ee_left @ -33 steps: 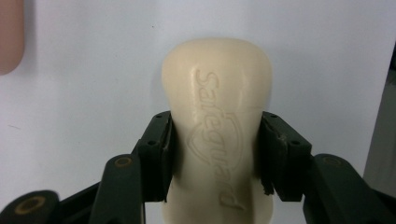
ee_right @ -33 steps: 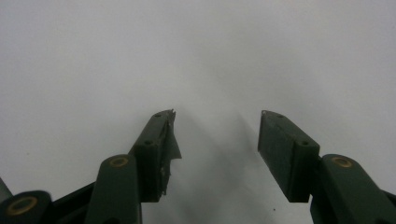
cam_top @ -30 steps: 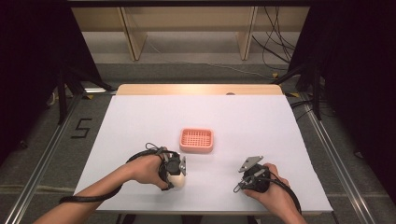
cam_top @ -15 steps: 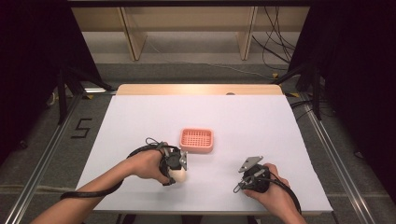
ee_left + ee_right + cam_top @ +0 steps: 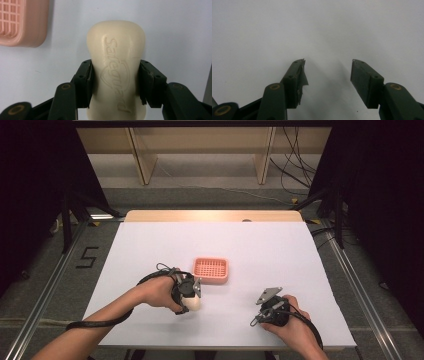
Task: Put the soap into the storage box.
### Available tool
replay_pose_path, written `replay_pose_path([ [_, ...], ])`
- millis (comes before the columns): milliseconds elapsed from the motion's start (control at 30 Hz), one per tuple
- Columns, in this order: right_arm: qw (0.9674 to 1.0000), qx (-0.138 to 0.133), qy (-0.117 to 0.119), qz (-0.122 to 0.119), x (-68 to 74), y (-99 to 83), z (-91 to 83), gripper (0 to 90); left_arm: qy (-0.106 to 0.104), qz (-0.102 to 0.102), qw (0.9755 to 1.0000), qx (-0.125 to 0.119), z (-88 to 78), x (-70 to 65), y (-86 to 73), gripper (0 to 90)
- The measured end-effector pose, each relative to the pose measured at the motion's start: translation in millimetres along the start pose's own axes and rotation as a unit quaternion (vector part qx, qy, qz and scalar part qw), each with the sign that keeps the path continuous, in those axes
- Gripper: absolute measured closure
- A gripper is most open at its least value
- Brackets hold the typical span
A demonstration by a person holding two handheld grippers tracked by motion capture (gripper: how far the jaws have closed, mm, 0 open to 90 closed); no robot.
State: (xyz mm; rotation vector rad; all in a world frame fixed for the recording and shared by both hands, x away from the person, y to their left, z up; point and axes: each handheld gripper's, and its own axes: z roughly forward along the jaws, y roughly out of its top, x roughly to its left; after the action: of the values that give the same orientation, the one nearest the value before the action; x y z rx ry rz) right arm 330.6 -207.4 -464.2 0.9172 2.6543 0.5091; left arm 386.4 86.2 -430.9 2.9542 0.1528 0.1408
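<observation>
A cream bar of soap with embossed lettering sits between the jaws of my left gripper, and both pads press on its sides. In the high view that gripper is just left and in front of the pink slotted soap dish, holding the soap low over the white table. The dish's corner lies at the upper left of the left gripper view. My right gripper rests near the front right of the table, and its jaws stand open over bare white surface.
The white table top ends in a wooden strip at the far edge. Metal rails run along both sides. Wooden shelving legs and cables stand on the floor beyond.
My left hand has shifted slightly away from the front edge towards the pink dish, carrying the soap. The right hand has kept still.
</observation>
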Motion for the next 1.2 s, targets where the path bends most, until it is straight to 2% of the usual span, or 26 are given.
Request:
replay_pose_path([
  [67, 1.0, -0.002, 0.0, -0.004, -0.8, -0.1, 0.0, 45.6, -0.004, -0.002, 1.0, 0.001, 0.2, 1.0, 0.2, 49.1],
  [267, 1.0, -0.007, 0.0, -0.004, -1.7, 0.0, -1.3, 46.0, 0.002, 0.0, 1.0, -0.002, -0.6, 5.6, 1.9, 49.1],
  [300, 0.9999, -0.007, -0.001, 0.013, 0.1, -0.2, -2.7, 46.5, -0.003, -0.006, 1.0, -0.002, -0.6, 5.4, 2.1, 49.1],
  [433, 0.9998, -0.02, -0.002, 0.0, -3.5, 0.6, -3.9, 46.7, 0.002, 0.0, 1.0, -0.003, -1.6, 7.4, 3.2, 49.1],
  [533, 0.9997, -0.021, 0.001, 0.012, -3.1, 0.8, -5.5, 46.8, -0.004, -0.007, 1.0, -0.002, -2.0, 8.4, 3.9, 49.1],
  [567, 0.9996, -0.026, 0.004, 0.013, -3.9, 1.0, -5.5, 46.9, 0.003, -0.002, 1.0, -0.005, -2.6, 10.3, 4.6, 49.1],
  [667, 0.9991, -0.037, 0.008, 0.019, -5.2, 1.6, -8.6, 47.1, 0.005, -0.004, 0.9999, -0.008, -4.0, 12.2, 5.4, 49.1],
  [700, 0.9986, -0.04, 0.008, 0.034, -3.5, 1.7, -8.9, 47.3, 0.007, -0.004, 0.9999, -0.009, -4.9, 13.1, 5.8, 49.1],
  [733, 0.9988, -0.041, 0.007, 0.027, -5.5, 2.1, -9.7, 47.5, 0.006, -0.007, 0.9999, -0.009, -5.7, 13.7, 6.2, 49.1],
  [800, 0.9986, -0.041, 0.006, 0.031, -6.1, 1.8, -10.6, 48.1, 0.008, -0.005, 0.9999, -0.01, -6.8, 15.2, 7.0, 49.1],
  [833, 0.9982, -0.043, 0.006, 0.041, -4.6, 1.4, -10.1, 48.4, 0.004, -0.012, 0.9998, -0.013, -6.8, 14.9, 7.1, 49.1],
  [867, 0.9984, -0.043, 0.006, 0.038, -6.2, 1.6, -11.0, 48.8, 0.009, -0.007, 0.9998, -0.015, -7.4, 16.1, 7.7, 49.1],
  [967, 0.9982, -0.045, 0.005, 0.04, -6.7, 1.6, -11.6, 48.8, 0.008, -0.011, 0.9997, -0.02, -8.6, 19.0, 8.7, 49.1],
  [1000, 0.9983, -0.049, 0.009, 0.029, -9.4, 2.0, -11.5, 48.8, 0.006, -0.012, 0.9997, -0.02, -8.8, 19.5, 9.0, 49.1],
  [1067, 0.9975, -0.039, 0.002, 0.059, -5.7, 1.4, -14.5, 48.8, 0.007, -0.011, 0.9997, -0.018, -9.4, 21.3, 9.8, 49.1],
  [1200, 0.9975, -0.046, 0.002, 0.055, -9.1, 0.7, -14.5, 48.9, 0.008, -0.012, 0.9997, -0.018, -10.1, 23.8, 10.6, 49.1],
])
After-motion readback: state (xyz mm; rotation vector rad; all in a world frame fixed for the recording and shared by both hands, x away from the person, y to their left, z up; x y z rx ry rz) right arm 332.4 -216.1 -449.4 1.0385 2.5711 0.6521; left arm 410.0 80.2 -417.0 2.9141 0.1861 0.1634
